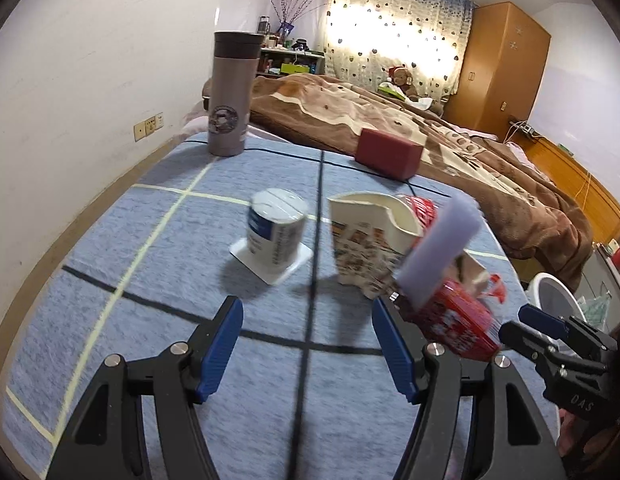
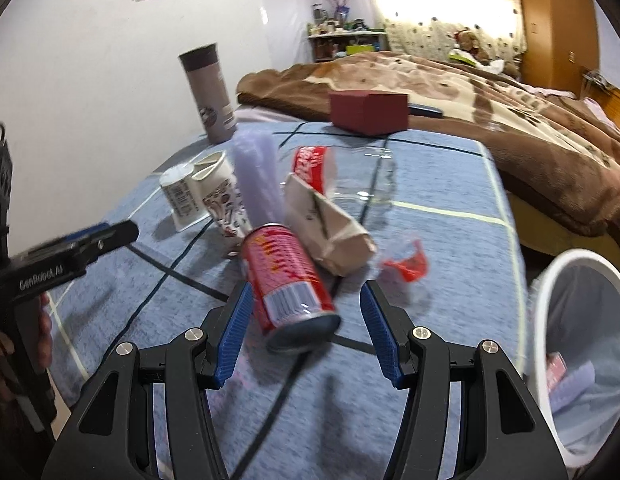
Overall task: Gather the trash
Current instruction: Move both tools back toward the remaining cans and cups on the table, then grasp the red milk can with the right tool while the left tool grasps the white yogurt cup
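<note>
Right gripper [image 2: 305, 316] spread wide — red can [image 2: 289, 280] lies tilted on the blue cloth [image 2: 450, 248] between its fingers, ungrasped. Left gripper [image 1: 307, 340] splayed, empty. White bin [image 2: 566, 280] just beside, right.

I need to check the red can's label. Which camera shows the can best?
The right wrist view: the red can lies whole between the open jaws, label facing the camera. The left wrist view shows it blurred and partly hidden.
</note>
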The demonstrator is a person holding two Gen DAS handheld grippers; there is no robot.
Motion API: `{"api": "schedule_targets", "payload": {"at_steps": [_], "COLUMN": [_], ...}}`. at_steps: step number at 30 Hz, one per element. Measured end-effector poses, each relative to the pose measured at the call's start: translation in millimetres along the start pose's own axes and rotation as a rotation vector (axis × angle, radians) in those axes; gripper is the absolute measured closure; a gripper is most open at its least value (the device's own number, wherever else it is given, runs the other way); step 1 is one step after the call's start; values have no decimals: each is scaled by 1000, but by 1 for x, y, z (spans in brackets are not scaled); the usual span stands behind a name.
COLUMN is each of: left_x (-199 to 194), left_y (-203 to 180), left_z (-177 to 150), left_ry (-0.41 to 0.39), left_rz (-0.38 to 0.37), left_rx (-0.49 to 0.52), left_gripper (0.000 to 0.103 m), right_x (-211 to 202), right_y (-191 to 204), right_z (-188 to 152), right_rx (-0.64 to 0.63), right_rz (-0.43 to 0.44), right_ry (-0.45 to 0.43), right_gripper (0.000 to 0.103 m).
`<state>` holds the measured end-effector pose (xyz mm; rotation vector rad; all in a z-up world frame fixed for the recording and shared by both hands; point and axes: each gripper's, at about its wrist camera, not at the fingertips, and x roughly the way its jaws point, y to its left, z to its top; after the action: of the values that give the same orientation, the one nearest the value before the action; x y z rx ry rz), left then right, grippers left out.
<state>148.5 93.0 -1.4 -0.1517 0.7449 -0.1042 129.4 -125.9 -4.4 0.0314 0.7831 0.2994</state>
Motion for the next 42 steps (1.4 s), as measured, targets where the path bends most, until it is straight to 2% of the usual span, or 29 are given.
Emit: {"api": "schedule_targets", "payload": {"at_steps": [6,10,21,24,33,35,37,38,42], "left_x": [13,24,56,68,85,85,85,85,82], "left_y": [18,24,23,23,23,22,21,21,21], "left_z": [11,18,36,37,46,46,46,46,45], "left_ry": [-4,14,43,73,87,86,82,84,80], "left_rz": [23,2,18,18,-3,5,7,2,16], "left_rx": [-8,0,71,76,59,63,68,67,67], "left_gripper": [33,31,29,29,29,35,46,48,48], "right_x": [10,18,24,25,25,29,31,31,29], "right_y": [11,16,19,22,24,22,18,16,17], "right_z": [5,6,3,2,-1,-3,-7,-8,-8], "right_rx": [-47,-67,-77,-82,-87,-68,-44,-35,-27], "right_rz": [33,9,-14,-15,-26,-16,-7,0,2], "right_ry": [-7,21,66,70,82,106,118,118,112], "right_gripper": [46,46,46,45,45,45,45,45,45]}}
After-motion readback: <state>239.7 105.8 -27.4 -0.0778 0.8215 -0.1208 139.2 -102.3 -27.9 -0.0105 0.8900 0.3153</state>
